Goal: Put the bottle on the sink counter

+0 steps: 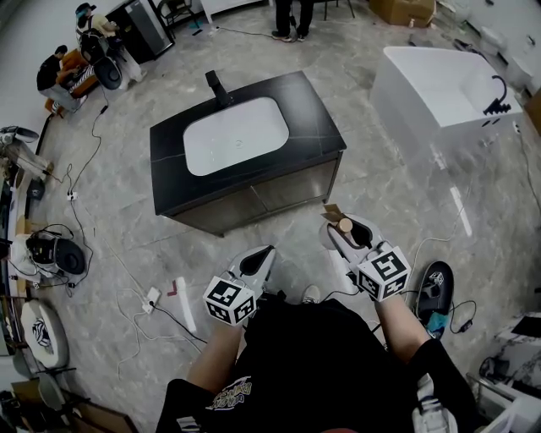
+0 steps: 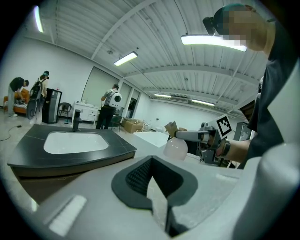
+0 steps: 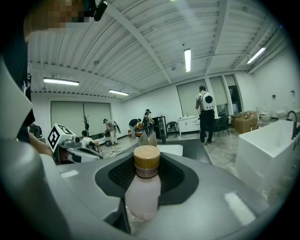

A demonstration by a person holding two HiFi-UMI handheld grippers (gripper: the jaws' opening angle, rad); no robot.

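The bottle (image 1: 343,228) is pale pink with a wooden cap, and my right gripper (image 1: 336,227) is shut on it, low in front of the sink counter. In the right gripper view the bottle (image 3: 142,190) stands upright between the jaws, cap upward. The sink counter (image 1: 314,110) is a black top with a white basin and a black faucet (image 1: 218,87), a step ahead of both grippers. My left gripper (image 1: 267,254) hangs to the left of the right one, shut and empty. From the left gripper view the bottle (image 2: 176,148) shows at the right and the counter (image 2: 28,146) at the left.
A white bathtub (image 1: 439,93) stands at the back right. Cables (image 1: 84,169) and gear lie over the floor at the left, with people (image 1: 59,72) crouched at the far left. Another person (image 1: 292,17) stands behind the counter. A dark device (image 1: 435,287) lies on the floor at my right.
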